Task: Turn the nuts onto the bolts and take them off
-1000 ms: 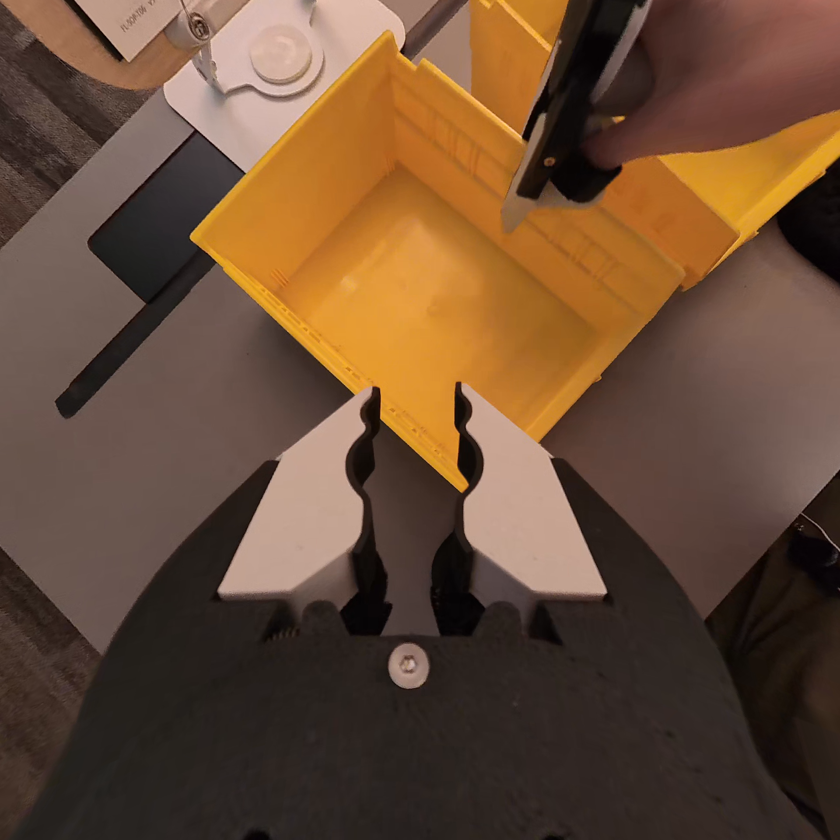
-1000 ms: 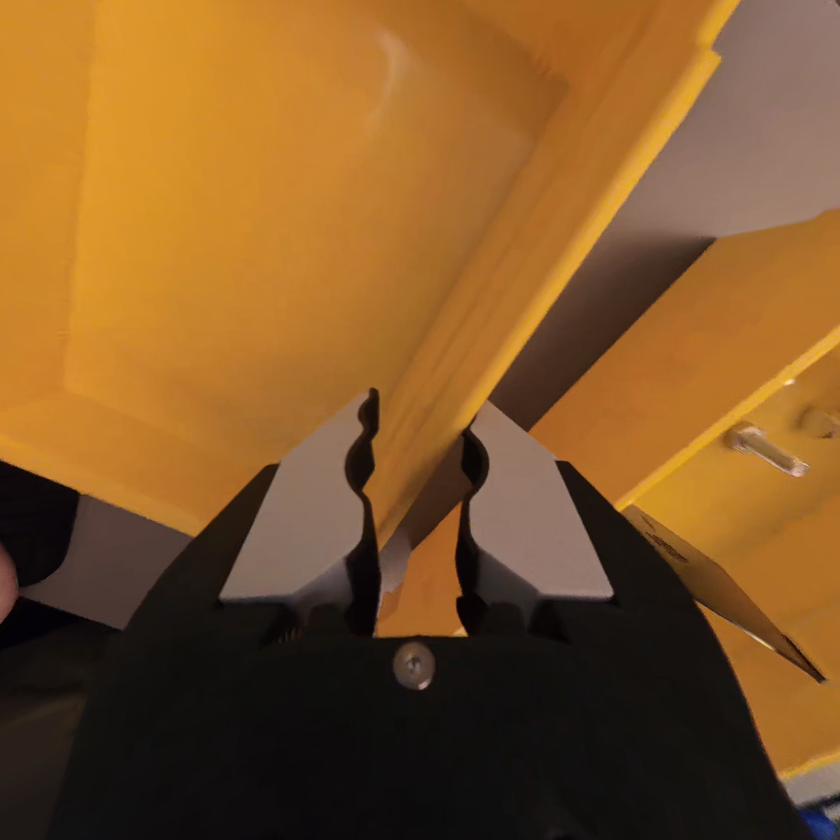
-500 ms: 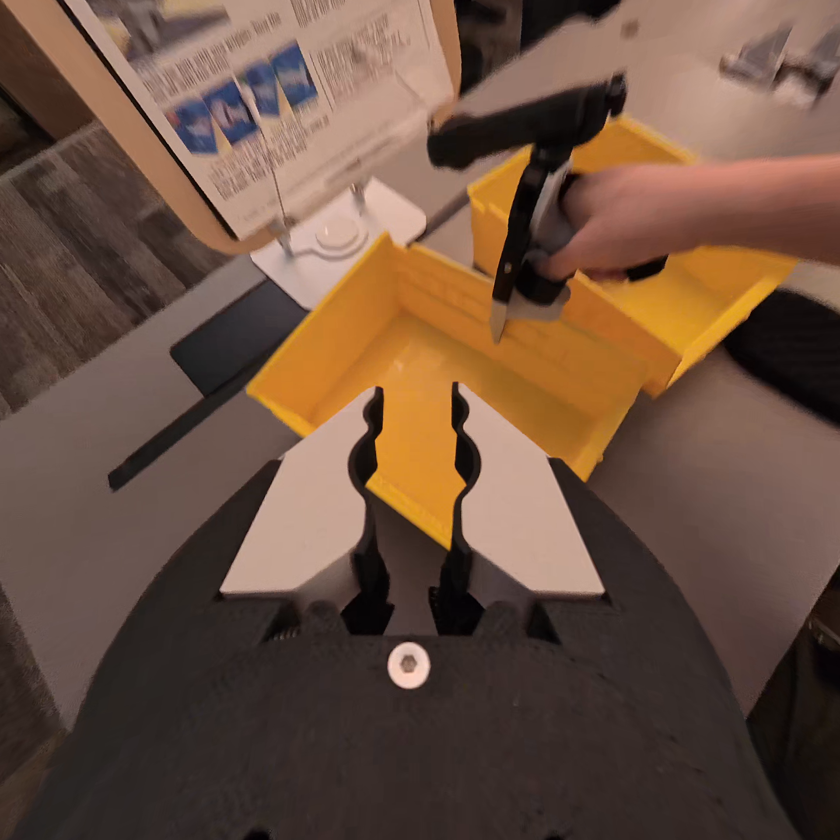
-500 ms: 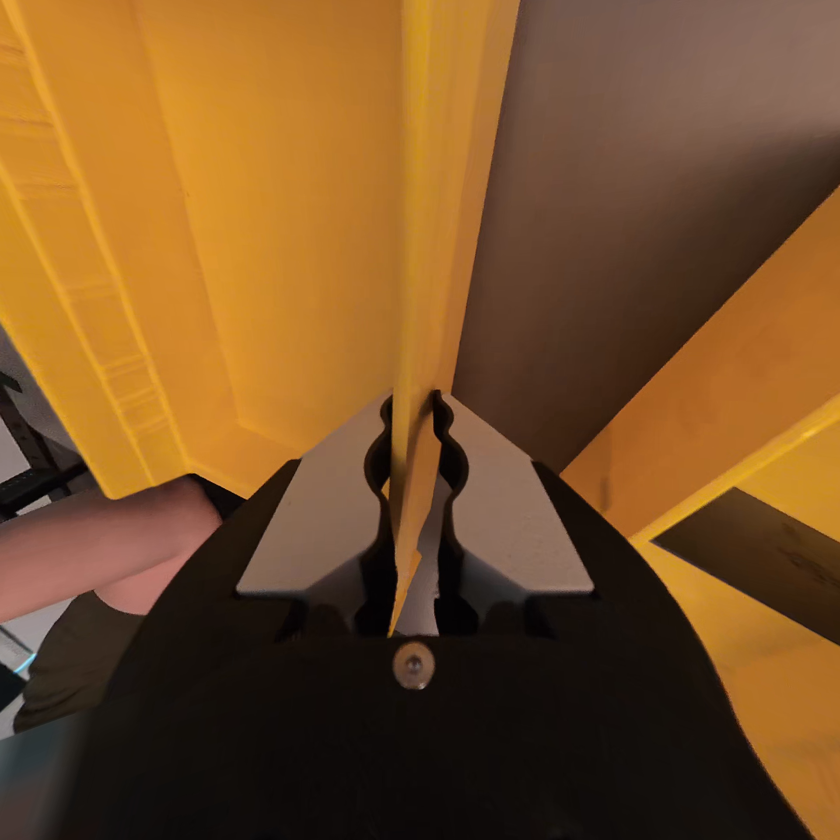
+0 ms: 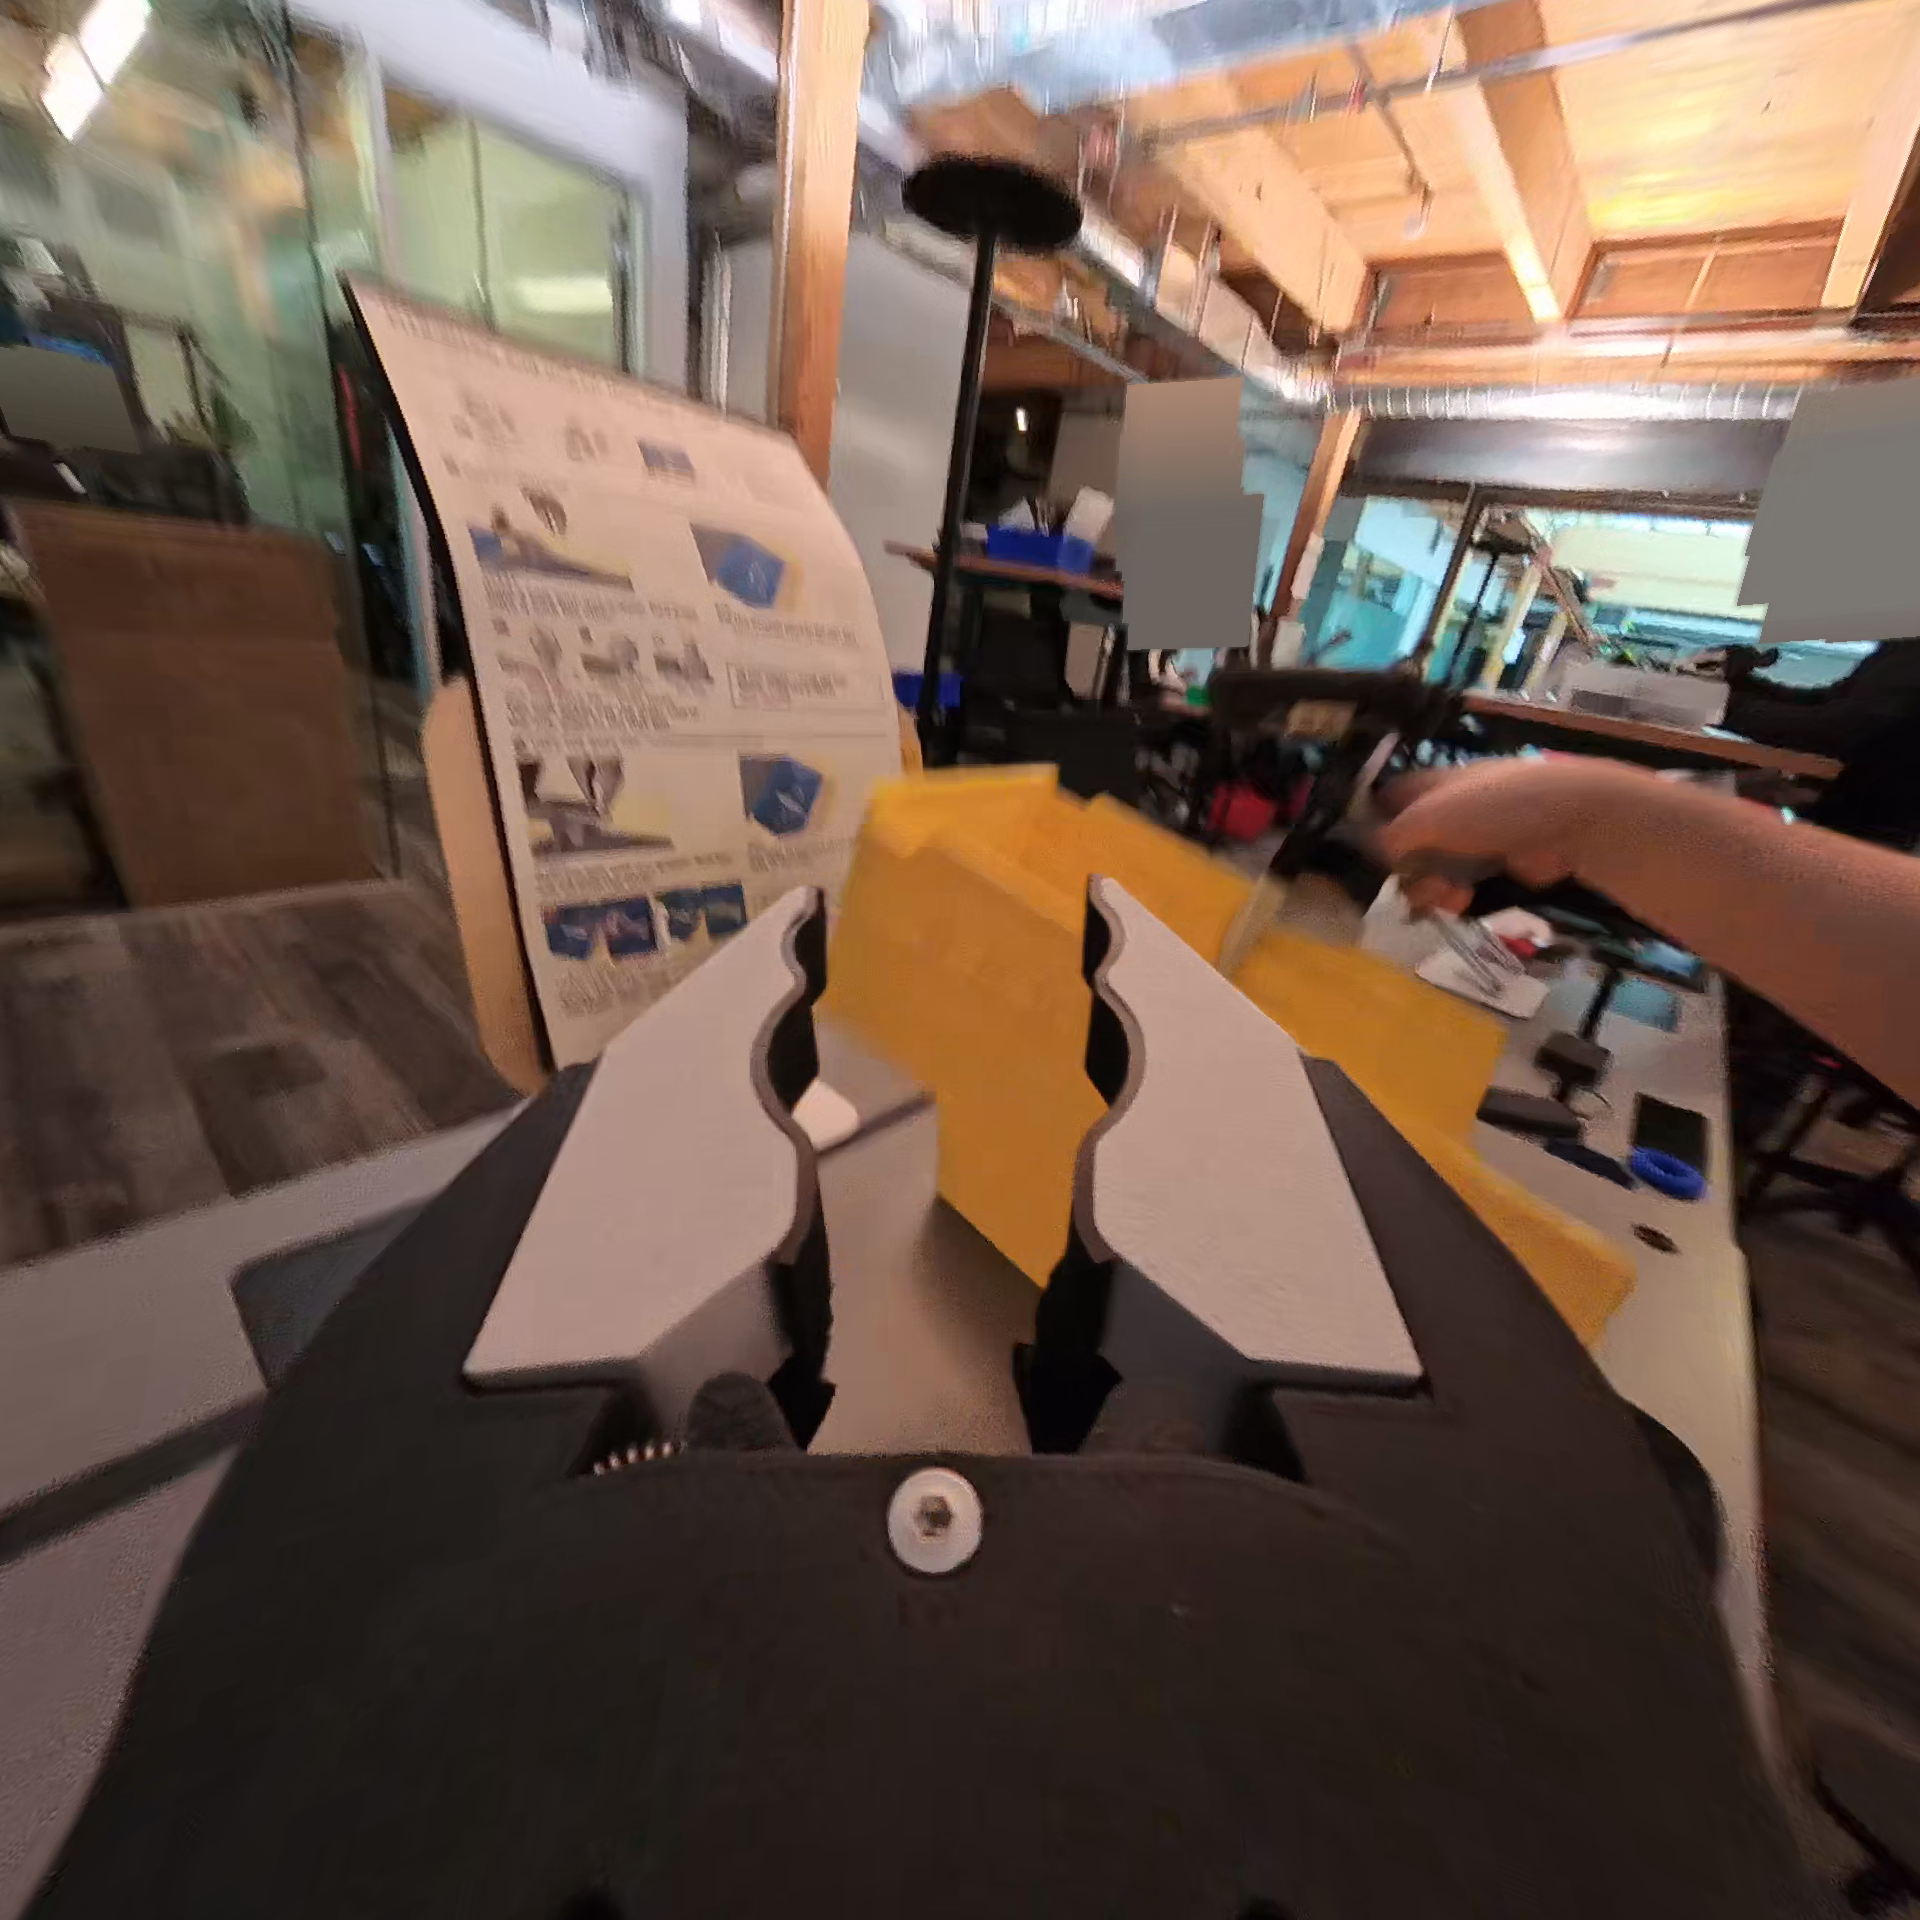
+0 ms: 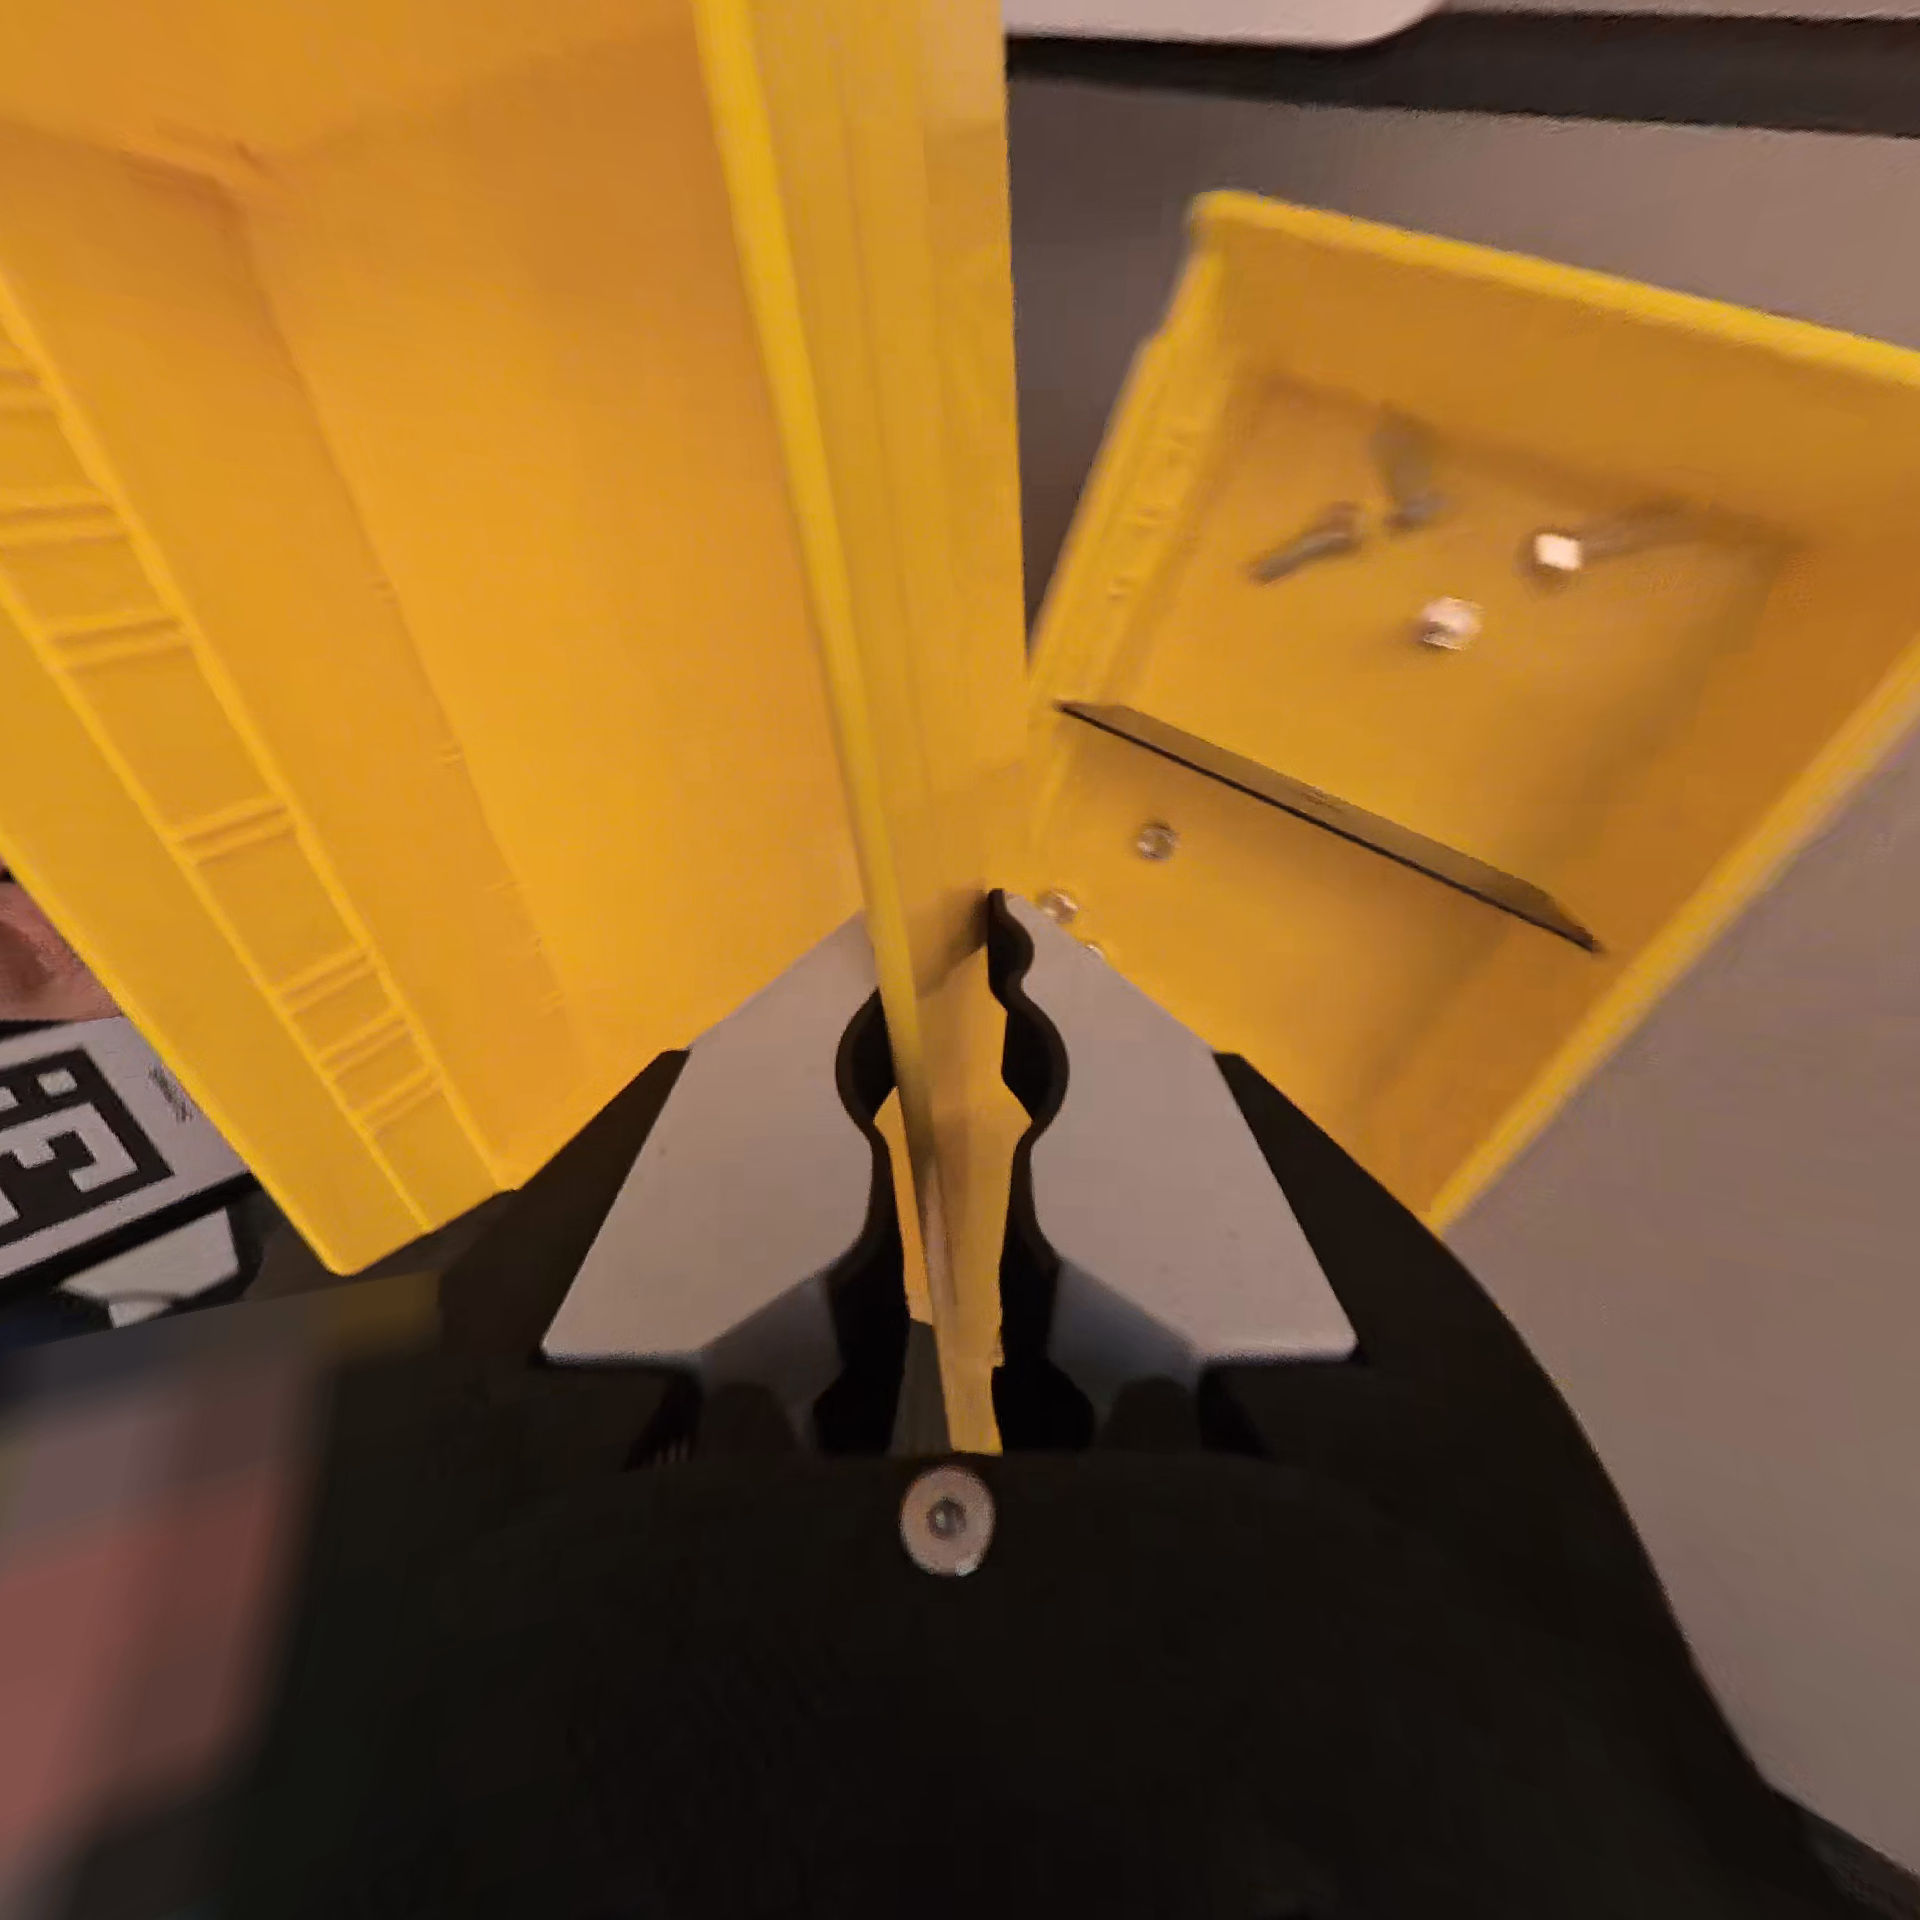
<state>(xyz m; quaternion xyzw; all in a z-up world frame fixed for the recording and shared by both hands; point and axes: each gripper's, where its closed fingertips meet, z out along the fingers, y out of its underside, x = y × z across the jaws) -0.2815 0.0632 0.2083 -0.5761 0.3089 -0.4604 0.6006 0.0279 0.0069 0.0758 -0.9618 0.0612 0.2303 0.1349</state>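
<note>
My right gripper (image 6: 935, 935) is shut on the side wall of an empty yellow bin (image 6: 468, 520), which hangs tilted up off the grey table. Beside it to the right sits a second yellow bin (image 6: 1558, 291) with a black divider (image 6: 1330, 821). Its far compartment holds bolts (image 6: 1299, 545) and nuts (image 6: 1449, 623); small nuts (image 6: 1153, 840) lie in the near one. My left gripper (image 5: 951, 904) is open and empty, pointing level at the lifted bin (image 5: 966, 966). The right gripper (image 5: 1252, 920) and the hand (image 5: 1475, 831) holding it show there on the bin's far wall.
A curved poster board (image 5: 665, 665) stands at the table's left back, with a black pole stand (image 5: 971, 436) behind it. The grey table (image 5: 125, 1351) runs on to the right with a phone (image 5: 1668, 1127) and a blue ring (image 5: 1668, 1174). A black-and-white tag (image 6: 73, 1143) lies under the lifted bin. Tip to tip, the grippers are about 35 cm apart.
My right gripper closed on the empty bin's wall and lifted the bin, tipping it up. My left gripper swung from looking down into the bin to looking level across the room.
</note>
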